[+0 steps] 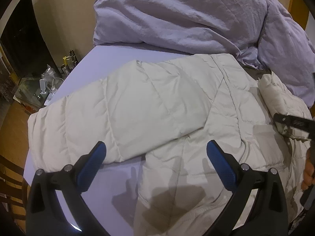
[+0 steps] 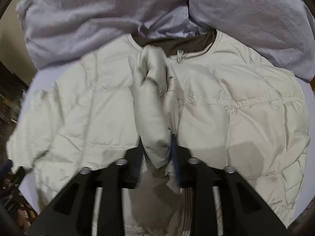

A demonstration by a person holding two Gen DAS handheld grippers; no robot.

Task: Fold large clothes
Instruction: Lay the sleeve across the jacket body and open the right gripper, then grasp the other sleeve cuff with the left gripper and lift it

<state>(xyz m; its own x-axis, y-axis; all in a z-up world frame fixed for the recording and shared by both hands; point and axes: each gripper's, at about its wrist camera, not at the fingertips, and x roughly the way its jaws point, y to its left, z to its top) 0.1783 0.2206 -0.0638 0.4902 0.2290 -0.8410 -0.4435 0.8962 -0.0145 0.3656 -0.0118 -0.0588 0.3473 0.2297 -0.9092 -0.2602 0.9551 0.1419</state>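
A cream quilted puffer jacket lies spread front-up on a lavender bed sheet. Its left sleeve is folded across the body. My left gripper is open and empty, hovering above the jacket's lower part near the sleeve cuff. In the right wrist view the jacket shows its zipper and dark collar lining. My right gripper is shut on a raised cream sleeve, which stands bunched above the jacket's middle. The right gripper also shows at the left wrist view's right edge.
A crumpled lavender duvet and a pillow lie at the far side of the bed, touching the jacket's collar. A glass side table with small items stands left of the bed, over a wooden floor.
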